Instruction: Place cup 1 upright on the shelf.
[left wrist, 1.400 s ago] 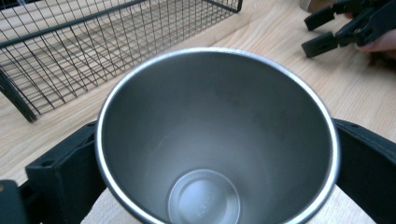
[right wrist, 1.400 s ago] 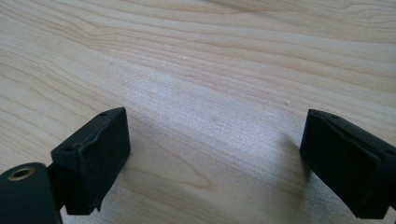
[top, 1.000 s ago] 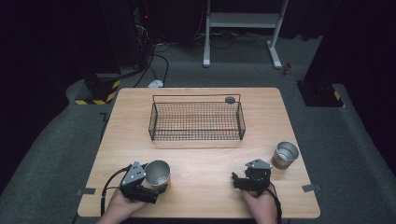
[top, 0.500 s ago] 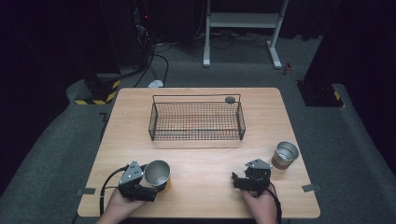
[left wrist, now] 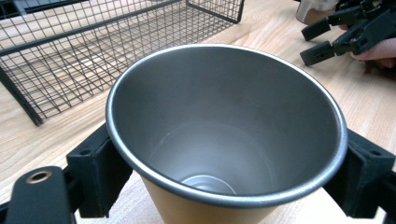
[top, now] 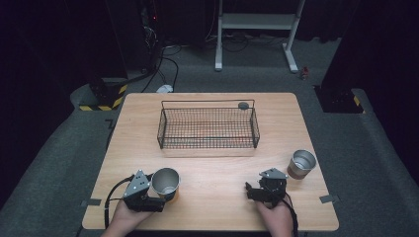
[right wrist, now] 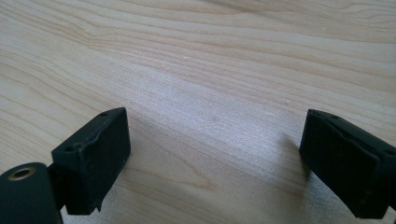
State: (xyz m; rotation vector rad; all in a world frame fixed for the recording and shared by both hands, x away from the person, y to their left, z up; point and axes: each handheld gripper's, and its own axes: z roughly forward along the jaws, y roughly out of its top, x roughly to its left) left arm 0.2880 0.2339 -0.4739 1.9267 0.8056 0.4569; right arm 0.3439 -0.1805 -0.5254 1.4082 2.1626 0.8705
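Overhead cam looks down my table; my gripper cams sit close, left one shares the basket.

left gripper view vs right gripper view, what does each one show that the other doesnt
Left gripper view alone: a metal cup sitting between the left hand-held gripper's jaws, which stand against its sides, the wire basket behind it, and farther off the other hand-held gripper with a second cup at the top edge.

Right gripper view alone: the right hand-held gripper, its jaws spread wide with nothing between them.

Both share the light wooden table and a pair of black jaws rising from the bottom.
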